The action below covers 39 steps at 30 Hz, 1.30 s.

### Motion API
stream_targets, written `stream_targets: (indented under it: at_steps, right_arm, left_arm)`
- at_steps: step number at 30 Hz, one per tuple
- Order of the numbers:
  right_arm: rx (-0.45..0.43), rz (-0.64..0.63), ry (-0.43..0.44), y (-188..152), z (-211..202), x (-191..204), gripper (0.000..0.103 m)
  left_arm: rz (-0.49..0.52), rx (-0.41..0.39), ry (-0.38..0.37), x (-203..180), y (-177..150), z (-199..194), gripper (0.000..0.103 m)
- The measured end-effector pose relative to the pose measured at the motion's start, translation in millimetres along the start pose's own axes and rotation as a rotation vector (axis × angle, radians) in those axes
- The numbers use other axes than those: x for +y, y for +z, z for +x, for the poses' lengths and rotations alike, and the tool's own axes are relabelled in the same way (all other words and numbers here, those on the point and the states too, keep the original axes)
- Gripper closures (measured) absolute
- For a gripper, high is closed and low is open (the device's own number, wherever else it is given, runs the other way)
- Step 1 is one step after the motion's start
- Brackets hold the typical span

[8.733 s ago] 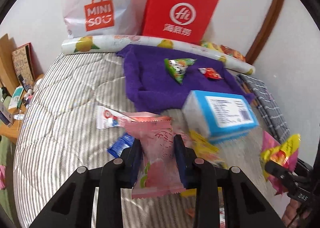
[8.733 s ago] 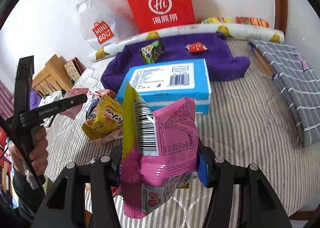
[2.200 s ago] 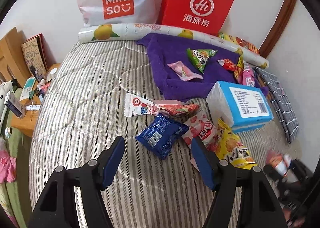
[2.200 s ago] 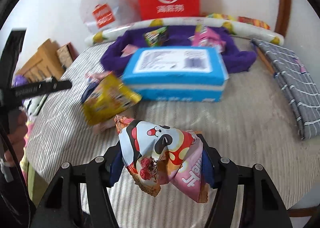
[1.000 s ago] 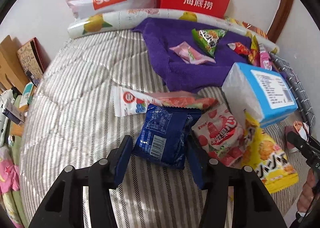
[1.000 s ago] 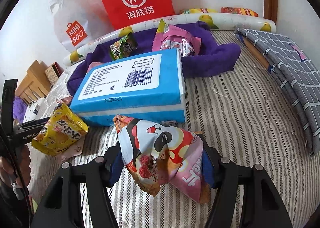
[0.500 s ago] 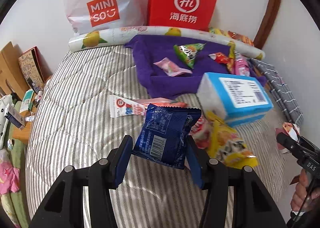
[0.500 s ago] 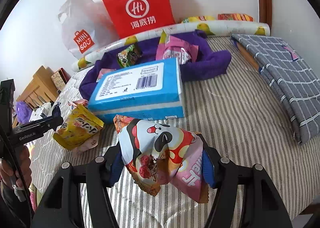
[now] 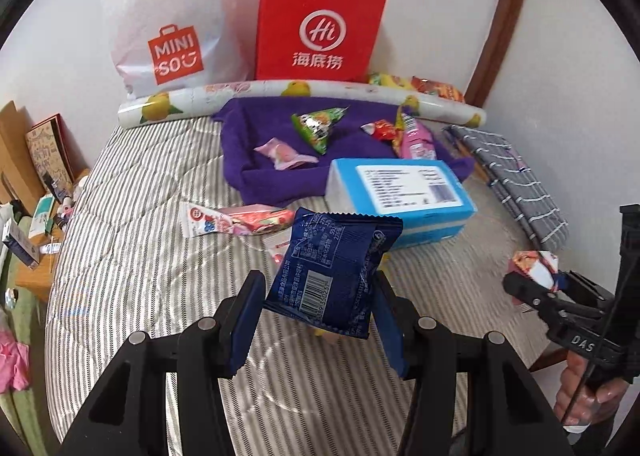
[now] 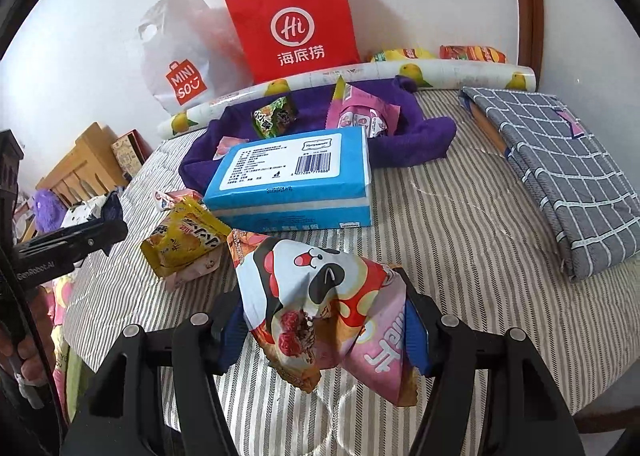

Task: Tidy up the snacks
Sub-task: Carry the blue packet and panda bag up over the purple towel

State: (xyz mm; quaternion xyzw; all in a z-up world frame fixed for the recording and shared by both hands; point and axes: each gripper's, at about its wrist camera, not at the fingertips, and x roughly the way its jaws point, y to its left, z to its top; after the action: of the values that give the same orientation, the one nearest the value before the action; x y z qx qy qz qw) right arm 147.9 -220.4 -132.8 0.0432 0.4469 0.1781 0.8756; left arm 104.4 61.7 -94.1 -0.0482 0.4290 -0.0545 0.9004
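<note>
left gripper (image 9: 320,320): black two-finger gripper, blue pads clamped on a dark blue foil snack packet (image 9: 334,270); packet is lifted off the bed, barcode side facing the camera, tilted a bit
striped bed (image 9: 140,248): grey-and-white striped quilt; everything sits on it
left side: long white-and-pink snack sachet (image 9: 234,220) lying flat on the quilt, just left of the blue packet; white plastic MINISO bag (image 9: 170,21) leaning on the far wall
middle: purple fleece cloth (image 9: 280,151) spread at the far end; on it a small pink candy wrapper (image 9: 284,153), a green triangular snack bag (image 9: 320,127), a small red wrapper (image 9: 380,129) and a pink snack pack (image 9: 416,139); red paper Hi bag (image 9: 320,25) standing behind against the wall
near the cloth: light blue tissue box (image 10: 296,175), its far edge touching the purple cloth; yellow crinkly chip bag (image 10: 182,236) just left of the box in the right wrist view
right gripper (image 10: 324,328): closed on a pink-and-white panda-print snack bag (image 10: 320,308); bag held above the near edge of the bed, crumpled
far right: grey checked folded fabric (image 10: 560,171) lying along the right edge of the bed
</note>
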Motion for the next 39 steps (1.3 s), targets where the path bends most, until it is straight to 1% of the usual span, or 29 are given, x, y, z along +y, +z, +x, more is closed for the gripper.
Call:
stream_targets:
  at_steps: [6, 16, 27, 39]
  right_arm:
    - [-0.011, 0.0, -0.001, 3.7, -7.5, 1.1, 0.039]
    - [-0.018, -0.007, -0.001, 19.7, -9.4, 4.7, 0.039]
    - [-0.052, -0.038, -0.014, 59.1, 0.6, 6.0, 0.039]
    - [-0.073, -0.052, -0.012, 100.8, 20.7, 4.6, 0.039]
  left_arm:
    - [0.017, -0.011, -0.042, -16.3, 3.3, -7.6, 0.052]
    - [0.046, -0.023, -0.071, -34.4, 21.2, -5.3, 0.052]
    - [0.058, -0.024, -0.084, -38.3, 51.3, 13.8, 0.052]
    - [0.072, -0.017, -0.068, -38.1, 82.2, 38.5, 0.052]
